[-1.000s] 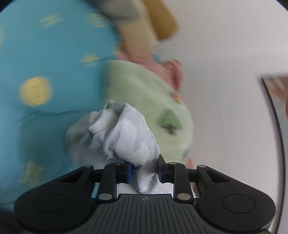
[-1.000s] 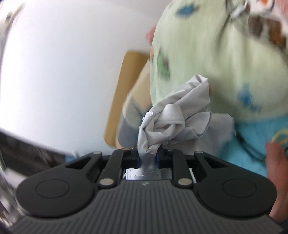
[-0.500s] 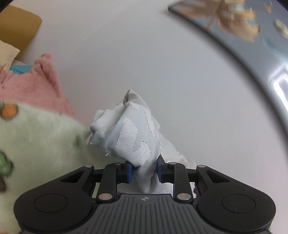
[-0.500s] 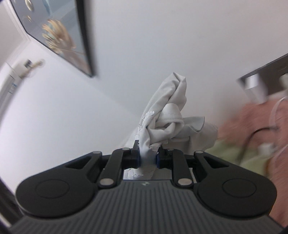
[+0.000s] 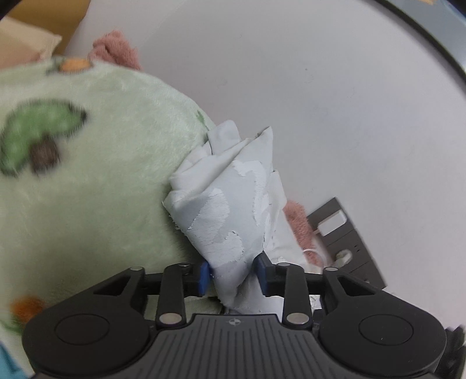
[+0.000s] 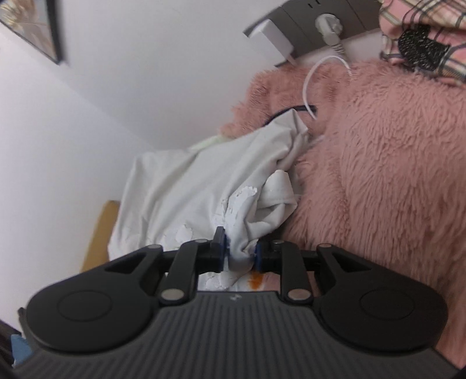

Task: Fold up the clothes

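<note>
Pale grey cotton garment (image 5: pixel 233 204) with cracked white print is clenched, bunched, by left claw (image 5: pixel 233 275) and right claw (image 6: pixel 241 253); spread the claws apart so it flattens before folding.

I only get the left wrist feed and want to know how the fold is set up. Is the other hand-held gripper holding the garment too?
Observer: Yes, the right hand-held gripper is shut on the pale grey garment, bunched between its pads.
Operator: What lies beyond it on that side?
Observer: A fluffy pink blanket, right of the garment and touching it.
Operator: Any cables near?
Observer: A white cable loops from the wall socket panel down onto the blanket near the garment's far tip.
</note>
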A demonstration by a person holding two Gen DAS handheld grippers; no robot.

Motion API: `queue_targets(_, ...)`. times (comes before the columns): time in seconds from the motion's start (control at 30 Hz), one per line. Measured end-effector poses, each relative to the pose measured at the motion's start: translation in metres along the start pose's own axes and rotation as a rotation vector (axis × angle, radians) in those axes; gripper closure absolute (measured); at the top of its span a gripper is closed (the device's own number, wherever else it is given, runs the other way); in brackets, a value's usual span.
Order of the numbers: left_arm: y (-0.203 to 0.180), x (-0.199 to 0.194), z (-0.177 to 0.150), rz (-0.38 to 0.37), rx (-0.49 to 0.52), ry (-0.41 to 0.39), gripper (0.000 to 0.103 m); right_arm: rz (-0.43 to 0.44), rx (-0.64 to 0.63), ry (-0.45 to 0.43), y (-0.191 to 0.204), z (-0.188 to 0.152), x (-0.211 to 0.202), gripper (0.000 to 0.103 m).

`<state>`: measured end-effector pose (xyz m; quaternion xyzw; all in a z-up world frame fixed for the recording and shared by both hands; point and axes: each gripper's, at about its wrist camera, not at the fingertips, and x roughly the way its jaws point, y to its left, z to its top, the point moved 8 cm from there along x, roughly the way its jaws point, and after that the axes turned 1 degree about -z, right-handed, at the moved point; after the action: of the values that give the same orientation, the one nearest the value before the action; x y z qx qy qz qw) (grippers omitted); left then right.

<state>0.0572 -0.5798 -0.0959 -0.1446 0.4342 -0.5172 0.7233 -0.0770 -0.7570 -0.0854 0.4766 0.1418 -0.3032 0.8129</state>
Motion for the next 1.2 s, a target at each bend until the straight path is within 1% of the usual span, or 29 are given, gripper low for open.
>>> queue_targets(0.03,-0.005,-0.007,0.001,0.016,0.014,0.009,0.059,-0.005,-0.016,0.004,0.004,-0.001,-0.009,0.072)
queue_targets(0.07,-0.009,-0.015,0.001,0.031,0.027,0.018,0.048,-0.011,-0.032,0.008,0.009,-0.003,-0.019,0.063)
queue_targets(0.1,-0.017,-0.027,0.005,0.047,0.054,0.01,0.039,-0.016,-0.049,0.013,0.013,-0.004,-0.028,0.056)
queue_targets(0.13,-0.025,-0.039,0.009,0.062,0.082,0.002,0.035,-0.022,-0.065,0.017,0.018,-0.005,-0.038,0.041)
queue_targets(0.17,-0.033,-0.052,0.012,0.078,0.109,-0.007,0.026,-0.027,-0.081,0.021,0.022,-0.007,-0.047,0.027)
queue_targets(0.2,-0.044,-0.068,0.019,0.099,0.14,-0.026,0.021,-0.032,-0.097,0.025,0.027,-0.008,-0.056,0.023)
queue_targets(0.23,-0.051,-0.088,0.02,0.115,0.172,-0.043,0.019,-0.038,-0.113,0.029,0.031,-0.009,-0.066,0.021)
queue_targets(0.27,-0.067,-0.098,0.033,0.13,0.198,-0.058,0.017,-0.043,-0.129,0.033,0.036,-0.01,-0.075,0.021)
queue_targets(0.33,-0.086,-0.124,0.035,0.151,0.236,-0.08,0.016,-0.051,-0.164,0.039,0.045,-0.013,-0.094,0.021)
queue_targets(0.37,-0.102,-0.137,0.04,0.156,0.257,-0.091,0.011,-0.041,-0.193,0.03,0.052,-0.014,-0.106,0.021)
queue_targets(0.4,-0.111,-0.151,0.039,0.163,0.282,-0.107,0.003,-0.034,-0.222,0.017,0.059,-0.015,-0.117,0.021)
queue_targets(0.43,-0.12,-0.159,0.04,0.17,0.312,-0.133,0.001,-0.026,-0.251,0.004,0.066,-0.017,-0.128,0.021)
queue_targets(0.47,-0.13,-0.167,0.041,0.176,0.342,-0.159,0.0,-0.019,-0.28,-0.009,0.072,-0.018,-0.14,0.021)
queue_targets(0.5,-0.142,-0.183,0.042,0.186,0.369,-0.175,0.0,-0.011,-0.308,-0.022,0.078,-0.02,-0.151,0.021)
queue_targets(0.57,-0.155,-0.207,0.037,0.205,0.403,-0.196,0.0,0.001,-0.349,-0.045,0.088,-0.027,-0.171,0.021)
queue_targets(0.7,-0.176,-0.254,0.017,0.221,0.478,-0.243,0.0,0.027,-0.43,-0.092,0.105,-0.044,-0.21,0.021)
queue_targets(0.77,-0.181,-0.27,0.004,0.236,0.535,-0.267,0.0,0.038,-0.463,-0.132,0.109,-0.053,-0.23,0.021)
queue_targets(0.87,-0.184,-0.298,-0.016,0.247,0.572,-0.314,0.0,0.065,-0.505,-0.193,0.114,-0.069,-0.259,0.021)
queue_targets(0.97,-0.182,-0.316,-0.035,0.236,0.58,-0.336,0.0,0.091,-0.537,-0.23,0.116,-0.088,-0.279,0.021)
queue_targets(1.1,-0.177,-0.335,-0.061,0.248,0.617,-0.377,0.0,0.093,-0.563,-0.244,0.114,-0.11,-0.282,0.021)
queue_targets(1.2,-0.169,-0.348,-0.074,0.25,0.618,-0.405,0.0,0.086,-0.578,-0.258,0.111,-0.124,-0.28,0.021)
